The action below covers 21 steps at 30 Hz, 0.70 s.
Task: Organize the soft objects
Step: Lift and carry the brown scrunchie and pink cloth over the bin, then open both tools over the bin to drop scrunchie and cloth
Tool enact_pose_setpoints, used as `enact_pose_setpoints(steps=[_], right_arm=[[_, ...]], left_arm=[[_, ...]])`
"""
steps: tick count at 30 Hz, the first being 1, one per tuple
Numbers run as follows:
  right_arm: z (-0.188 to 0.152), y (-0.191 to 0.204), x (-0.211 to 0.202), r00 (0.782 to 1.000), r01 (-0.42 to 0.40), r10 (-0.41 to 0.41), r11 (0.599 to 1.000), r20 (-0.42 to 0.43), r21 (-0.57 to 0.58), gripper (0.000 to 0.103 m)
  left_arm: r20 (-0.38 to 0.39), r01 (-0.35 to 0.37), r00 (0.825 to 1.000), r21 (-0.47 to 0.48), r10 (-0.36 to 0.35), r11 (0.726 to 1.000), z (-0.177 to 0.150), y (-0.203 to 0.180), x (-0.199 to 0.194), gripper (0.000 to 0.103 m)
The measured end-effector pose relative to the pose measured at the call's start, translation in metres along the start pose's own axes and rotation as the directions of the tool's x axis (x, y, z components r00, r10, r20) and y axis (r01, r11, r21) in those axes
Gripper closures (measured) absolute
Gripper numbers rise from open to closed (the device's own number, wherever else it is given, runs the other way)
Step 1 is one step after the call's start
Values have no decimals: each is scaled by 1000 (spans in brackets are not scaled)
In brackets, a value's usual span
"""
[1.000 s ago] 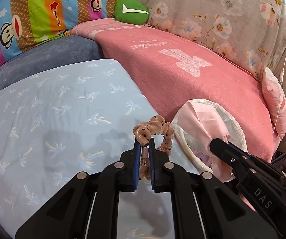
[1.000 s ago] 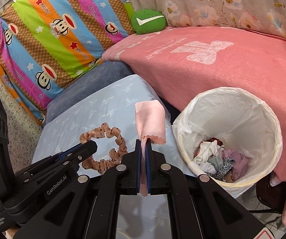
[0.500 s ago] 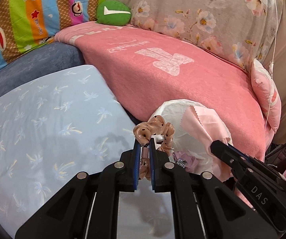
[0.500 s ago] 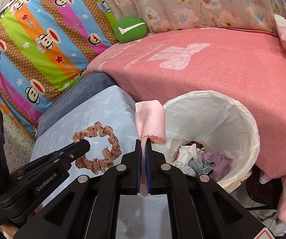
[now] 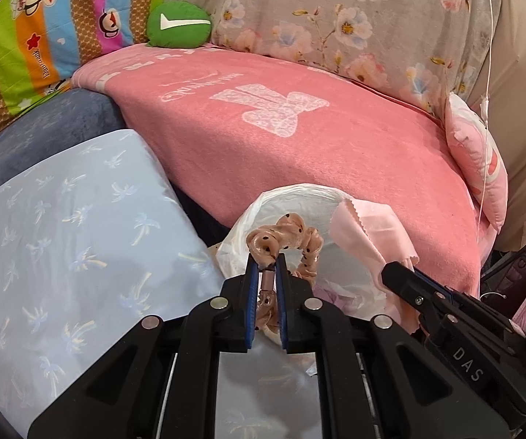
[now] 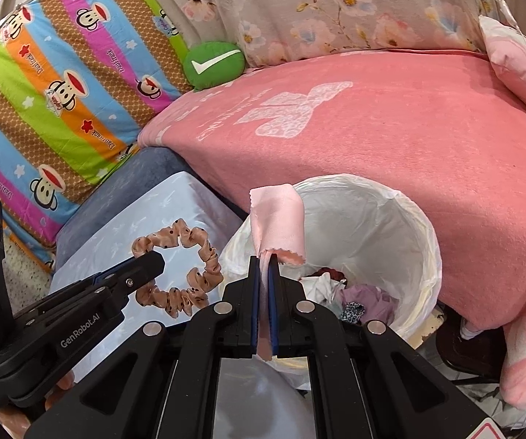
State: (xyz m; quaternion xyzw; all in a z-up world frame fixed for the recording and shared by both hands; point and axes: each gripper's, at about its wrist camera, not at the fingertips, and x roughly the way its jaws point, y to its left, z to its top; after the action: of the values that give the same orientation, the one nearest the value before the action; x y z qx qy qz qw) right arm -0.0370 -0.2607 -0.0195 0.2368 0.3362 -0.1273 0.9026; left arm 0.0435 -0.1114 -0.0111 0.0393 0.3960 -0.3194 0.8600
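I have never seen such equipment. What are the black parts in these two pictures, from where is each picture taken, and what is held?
A person holds two hand-held grippers, each with its own camera looking along its fingers. One picture comes from the left gripper, shut on a spotted scrunchie. The other comes from the right gripper, shut on a pink cloth. Ahead stands a white-lined bin with soft things inside, beside a pink blanket and a light blue sheet.

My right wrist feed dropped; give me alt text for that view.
The right gripper pinches a pink cloth over the rim of a white-lined bin holding small clothes; beside it the left gripper holds a spotted scrunchie.
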Motion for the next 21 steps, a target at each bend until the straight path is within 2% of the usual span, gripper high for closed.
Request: enact_pose_setpoints(steps=[12,15,18,20,21], right_arm=[[7,-19,7,999,33,-33,999,6,31,98],[8,-21,8,999,38,-38,999,10,35,93],[10,-23,8,999,45,-45,998,20,36,93],[12,-23,8,999,46,-47,998,22,36,93],[13,-23,8,999,47,-48,998,24,36,93]], left_arm=[[-17,37,999,11,-37,999,5,-9,18,92],[-10,46,999,13,-46,999,6,-11,19,92],[-5,47,999,13,-47,999,8,-11,20,73],[11,38,999,7,-38,999,9,-12,19,52],[22,36,999,6,-36,999,10,-12,17,50]])
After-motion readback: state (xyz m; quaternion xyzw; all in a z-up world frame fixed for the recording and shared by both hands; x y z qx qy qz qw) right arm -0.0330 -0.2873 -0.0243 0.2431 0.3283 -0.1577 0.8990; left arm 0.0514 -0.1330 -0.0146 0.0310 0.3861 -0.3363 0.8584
